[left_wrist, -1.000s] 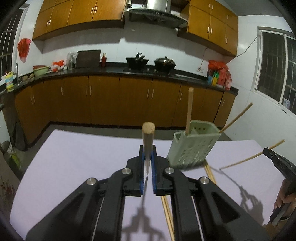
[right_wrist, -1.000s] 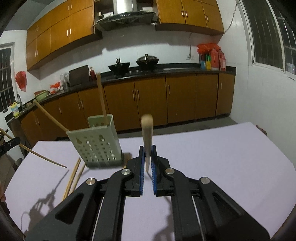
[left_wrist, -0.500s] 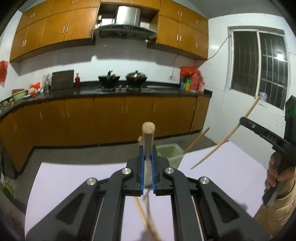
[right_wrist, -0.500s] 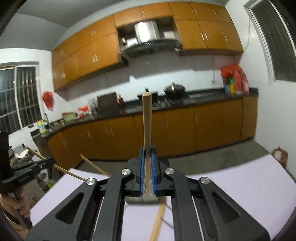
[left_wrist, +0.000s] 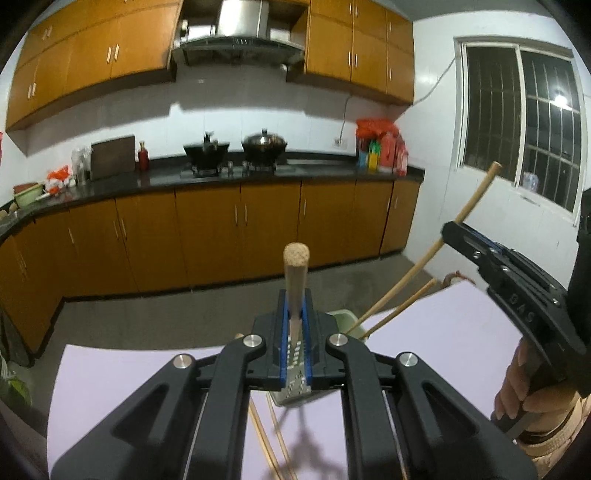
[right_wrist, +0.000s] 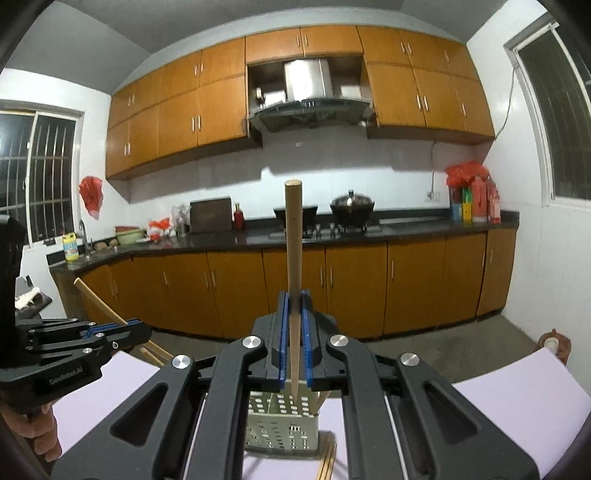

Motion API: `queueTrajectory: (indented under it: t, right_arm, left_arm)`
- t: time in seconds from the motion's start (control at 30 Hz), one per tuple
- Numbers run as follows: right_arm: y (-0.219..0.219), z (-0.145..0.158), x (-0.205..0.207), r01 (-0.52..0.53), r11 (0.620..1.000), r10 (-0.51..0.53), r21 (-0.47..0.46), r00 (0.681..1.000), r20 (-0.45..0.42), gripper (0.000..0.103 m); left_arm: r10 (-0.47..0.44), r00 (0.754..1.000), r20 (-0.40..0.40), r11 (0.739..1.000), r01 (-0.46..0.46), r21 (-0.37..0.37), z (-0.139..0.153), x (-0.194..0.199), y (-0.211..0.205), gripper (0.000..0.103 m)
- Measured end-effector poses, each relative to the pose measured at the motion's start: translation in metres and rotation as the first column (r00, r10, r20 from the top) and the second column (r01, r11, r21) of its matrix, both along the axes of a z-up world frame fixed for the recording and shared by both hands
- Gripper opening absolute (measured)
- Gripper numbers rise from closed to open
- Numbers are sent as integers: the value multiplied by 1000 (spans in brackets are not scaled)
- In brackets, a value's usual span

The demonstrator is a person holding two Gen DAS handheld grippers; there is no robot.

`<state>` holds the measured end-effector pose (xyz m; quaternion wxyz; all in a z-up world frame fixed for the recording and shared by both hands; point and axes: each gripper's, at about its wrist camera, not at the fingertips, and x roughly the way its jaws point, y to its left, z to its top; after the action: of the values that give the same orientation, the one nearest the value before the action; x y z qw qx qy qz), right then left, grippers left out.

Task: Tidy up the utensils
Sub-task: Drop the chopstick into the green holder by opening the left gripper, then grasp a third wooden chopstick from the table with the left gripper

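Room: we see a kitchen with orange-brown wooden cabinets [right_wrist: 280, 110] above and below a dark glossy counter [right_wrist: 406, 227], white tiled walls, a steel range hood [left_wrist: 240, 29], two black woks [left_wrist: 264, 146] on the stove, barred windows [left_wrist: 524, 125].
Surface: a pale lilac, smooth table [left_wrist: 110, 376] lies under both tools.
Left gripper [left_wrist: 295, 325]: our black plastic jaws with blue pads are pressed onto a wooden chopstick [left_wrist: 295, 269]; it points away from the camera, its blunt round end towards us.
Right gripper [right_wrist: 295, 332]: its blue-padded jaws pinch another chopstick [right_wrist: 293, 258], upright, round in section, its thin tip hanging just above the holder.
Holder: a pale green plastic utensil holder [right_wrist: 282, 421], boxy with rows of small square holes, stands on the table directly below both grippers; mostly hidden in the left wrist view.
Inside the holder: two bamboo sticks [left_wrist: 399, 301] lean out of its rim in the left wrist view.
Loose chopsticks: a wooden pair [right_wrist: 327, 461] lies flat on the table just beside the holder's base.
Writing: the left tool's body, seen from the right wrist view, reads roughly "GenRobot.AI" [right_wrist: 66, 376]; on the other tool we cannot read the raised letters for certain.
Hands: bare fingers [left_wrist: 517, 391] wrap the right tool's handle.
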<state>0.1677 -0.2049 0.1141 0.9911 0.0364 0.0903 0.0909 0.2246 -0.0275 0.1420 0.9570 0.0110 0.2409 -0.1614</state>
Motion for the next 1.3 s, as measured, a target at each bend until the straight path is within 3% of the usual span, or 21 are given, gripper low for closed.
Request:
queueTrajectory:
  t: [0.27,0.37,0.5,0.57,0.8,0.97,1.07,1.17,1.3]
  right_arm:
    - [-2,-28,25,-13,999,19,44,991,-135,8]
    - [-3,-31,24,-15,999,20,42,989,-143,9]
    - [-2,-26,19,-11,999,16,37,991,-132,23]
    - [-2,-23,15,-13,999,18,40,992,-125,23]
    - [-24,-7,-28,17,998,-11,63,997,-82,30]
    - [-46,-39,-45,84,996,-76,39,981,-177,30]
    - [-56,-87,-40,92,995,-75,36,943,-325,30]
    - [-54,-149,-30,51,997,-15,59,866,-499,20]
    - [-41,-203,-26,3,995,62,102,777,-627,15]
  left_arm:
    - [-9,996,-83,1000,9,-3,-32,25,-4,11]
    - [-7,997,-78,1000,6,-16,-35,25,-1,24]
    - [-4,998,-65,1000,3,-24,-34,22,1,25]
    - [1,999,-54,999,-3,-39,-30,19,3,25]
    - [41,999,28,994,-38,-101,-11,-22,30,32]
    - [115,993,22,990,-112,-81,-35,-60,58,39]
    - [163,984,-67,984,-166,-56,-72,-64,72,39]
    - [218,956,-196,975,-222,-1,-123,-60,83,37]
    - [217,920,-325,975,-224,18,-179,-59,85,31]
